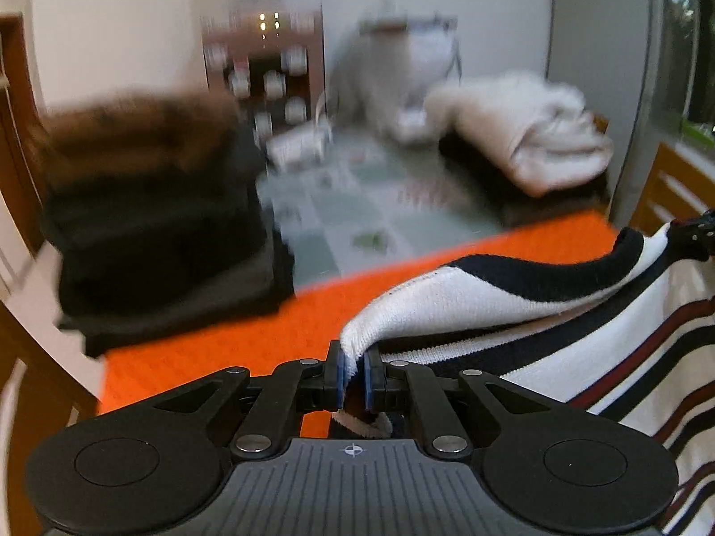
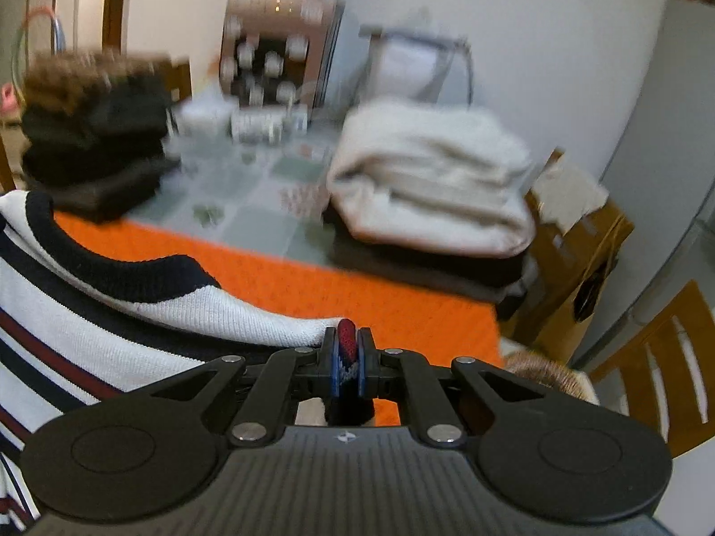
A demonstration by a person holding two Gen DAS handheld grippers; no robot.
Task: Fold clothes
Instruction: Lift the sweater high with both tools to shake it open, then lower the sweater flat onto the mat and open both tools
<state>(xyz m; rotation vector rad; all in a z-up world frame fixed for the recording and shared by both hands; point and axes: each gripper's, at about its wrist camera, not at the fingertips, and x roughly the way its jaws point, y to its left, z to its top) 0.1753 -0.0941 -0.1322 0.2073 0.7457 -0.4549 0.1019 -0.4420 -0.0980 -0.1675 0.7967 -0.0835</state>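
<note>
Orange mat [image 1: 232,344] below: both grippers, left [image 1: 354,373] and right [image 2: 346,359], pinch the striped sweater [image 1: 581,348] shut; thin corner grips may slip.

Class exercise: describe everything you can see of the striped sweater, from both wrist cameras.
The striped sweater is a white knit with navy and dark red stripes and a thick navy ribbed collar band. It looks soft and thick. It hangs slack between the two grippers over the orange cloth. The left gripper is shut on a white edge; the right gripper is shut on a bunched red, white and navy edge. Its lower part runs out of view.
</note>
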